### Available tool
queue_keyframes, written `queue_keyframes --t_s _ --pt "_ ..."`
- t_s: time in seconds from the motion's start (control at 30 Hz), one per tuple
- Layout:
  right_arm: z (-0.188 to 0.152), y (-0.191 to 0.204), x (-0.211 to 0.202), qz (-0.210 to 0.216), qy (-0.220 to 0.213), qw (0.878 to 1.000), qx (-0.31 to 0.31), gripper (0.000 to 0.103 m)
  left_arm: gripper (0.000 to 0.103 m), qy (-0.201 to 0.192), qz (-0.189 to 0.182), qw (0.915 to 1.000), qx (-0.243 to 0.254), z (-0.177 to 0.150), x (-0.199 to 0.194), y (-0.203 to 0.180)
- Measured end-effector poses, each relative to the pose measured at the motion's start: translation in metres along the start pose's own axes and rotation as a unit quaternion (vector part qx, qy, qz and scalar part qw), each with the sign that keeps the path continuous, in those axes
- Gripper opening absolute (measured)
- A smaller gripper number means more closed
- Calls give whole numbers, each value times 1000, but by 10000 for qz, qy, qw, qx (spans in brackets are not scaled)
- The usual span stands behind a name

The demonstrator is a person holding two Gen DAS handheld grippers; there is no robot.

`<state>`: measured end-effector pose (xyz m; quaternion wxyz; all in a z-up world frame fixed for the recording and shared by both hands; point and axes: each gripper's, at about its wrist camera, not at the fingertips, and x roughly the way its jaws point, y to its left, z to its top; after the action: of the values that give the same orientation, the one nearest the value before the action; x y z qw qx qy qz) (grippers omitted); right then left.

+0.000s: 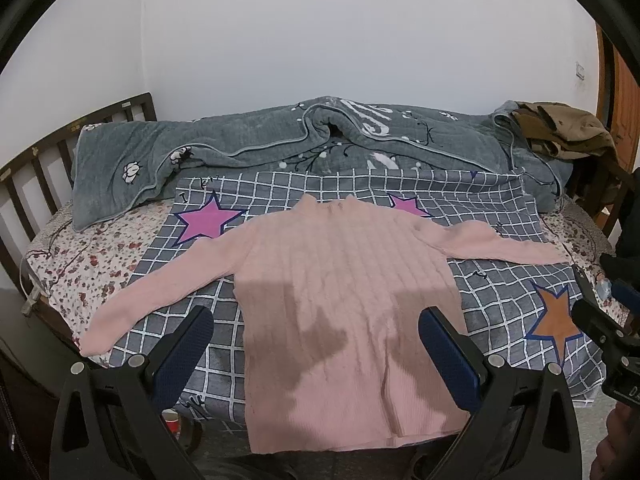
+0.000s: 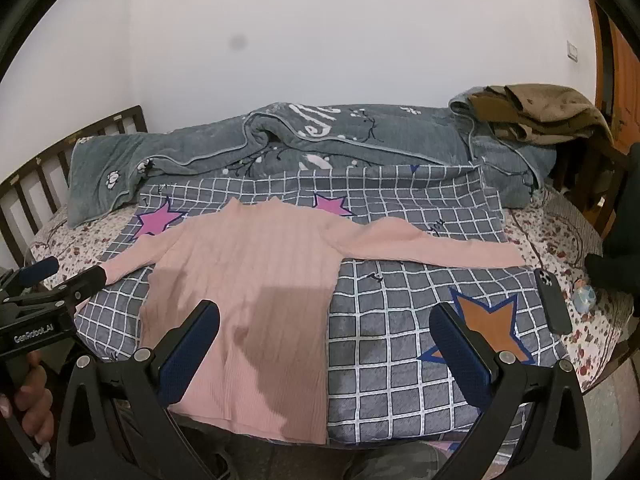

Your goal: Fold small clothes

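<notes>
A pink ribbed knit sweater [image 1: 340, 280] lies flat, sleeves outstretched, on a grey grid-patterned star blanket [image 1: 500, 300] at frame centre; the left tool [image 1: 316, 344] and right tool [image 2: 324, 340] hover with fingers spread wide, pinching nothing.

Left gripper [image 1: 316, 344] raised, jaws spread wide, right gripper [image 2: 324, 340] alongside, jaws likewise wide, both empty

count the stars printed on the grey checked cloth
3: a purple star left of the pink ribbed sweater, a purple one behind its shoulder, an orange star right. Others may be hidden underneath.
</notes>
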<state>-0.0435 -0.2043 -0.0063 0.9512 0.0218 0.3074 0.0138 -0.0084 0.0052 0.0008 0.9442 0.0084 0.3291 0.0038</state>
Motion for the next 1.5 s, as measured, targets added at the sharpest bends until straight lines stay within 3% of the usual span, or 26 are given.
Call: queue_keyframes --t_s 0.63,0.83,1.1,1.3,1.5 --pt "0 7 -8 24 -432 9989 -189 103 103 -28 -17 10000 -86 0 -3 3" --pt "0 9 -6 -6 -295 9992 -267 103 103 1 18 9999 -154 3 1 5" --pt "-1 10 -6 53 -346 9991 -230 103 103 118 -55 9991 -399 5 13 15" --pt "-1 8 -3 101 -375 9991 -164 103 103 -27 18 9987 -509 2 16 22" --pt "-6 14 5 188 -428 9984 -302 103 103 301 -71 9943 -1025 -10 40 57"
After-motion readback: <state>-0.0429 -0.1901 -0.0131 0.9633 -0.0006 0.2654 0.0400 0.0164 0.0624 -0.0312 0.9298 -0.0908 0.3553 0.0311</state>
